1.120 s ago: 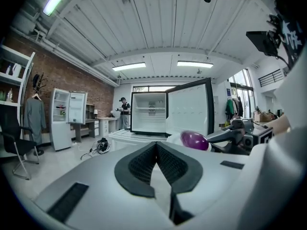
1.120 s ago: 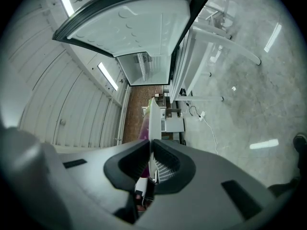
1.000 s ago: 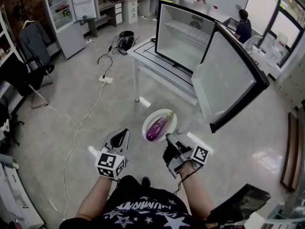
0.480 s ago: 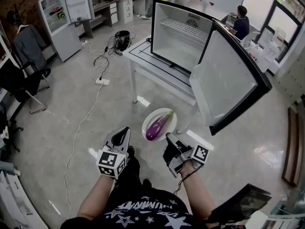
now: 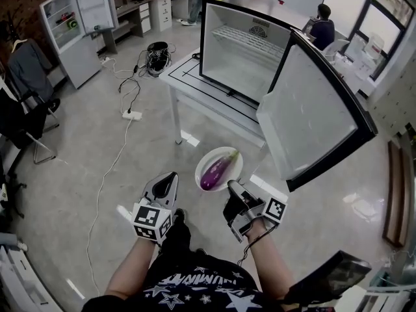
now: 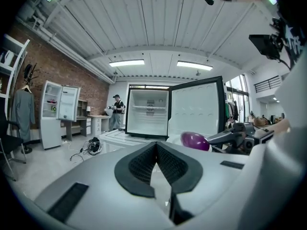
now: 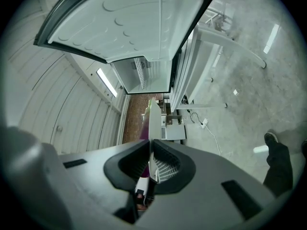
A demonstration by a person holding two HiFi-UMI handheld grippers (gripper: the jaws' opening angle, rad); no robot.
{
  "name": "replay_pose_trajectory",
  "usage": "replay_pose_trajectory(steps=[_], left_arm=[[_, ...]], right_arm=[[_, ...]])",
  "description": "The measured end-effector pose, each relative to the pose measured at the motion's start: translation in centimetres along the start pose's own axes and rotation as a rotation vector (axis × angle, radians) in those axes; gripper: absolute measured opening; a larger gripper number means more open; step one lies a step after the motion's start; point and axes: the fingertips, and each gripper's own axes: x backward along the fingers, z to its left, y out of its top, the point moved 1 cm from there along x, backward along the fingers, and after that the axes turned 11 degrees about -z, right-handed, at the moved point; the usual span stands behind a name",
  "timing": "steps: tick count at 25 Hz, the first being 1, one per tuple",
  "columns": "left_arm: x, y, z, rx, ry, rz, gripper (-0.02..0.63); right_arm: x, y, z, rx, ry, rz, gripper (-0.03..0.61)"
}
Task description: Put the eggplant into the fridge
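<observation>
While right gripper (image 5: 230, 186) is clamped on the near rim of the white plate (image 5: 233, 173), eggplant (image 5: 216, 171) lies loose in that plate, held in the air over the floor (image 5: 65, 194), just near of the worktop (image 5: 195, 77). Long axis is diagonal: fat purple end near-left, green stem end far-right, pointing toward the fridge door (image 5: 312, 116). Fridge (image 5: 240, 51) sits on the worktop, door swung out to the right, interior open to the near side. Left gripper (image 5: 171, 176): jaws tip to tip, nothing between them, left of the plate and clear of it. Right gripper view: plate is edge-on between the jaws, eggplant is only a purple sliver on its left, stem not readable there. Left gripper view: just the rounded purple end shows over the gripper body, plate mostly hidden.
</observation>
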Motion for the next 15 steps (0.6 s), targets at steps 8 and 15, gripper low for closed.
replay_pose_trajectory(steps=[8, 15], left_arm=[[-6.2, 0.9, 4.2, -0.01, -0.05, -0.013, 0.009], [-10.4, 1.8, 7.2, -0.008, -0.085, -0.022, 0.009]], right_arm=[[-5.5, 2.5, -0.4, 0.013, 0.0, -0.051, 0.021], [-9.3, 4.2, -0.1, 0.021, 0.001, -0.098, 0.021]])
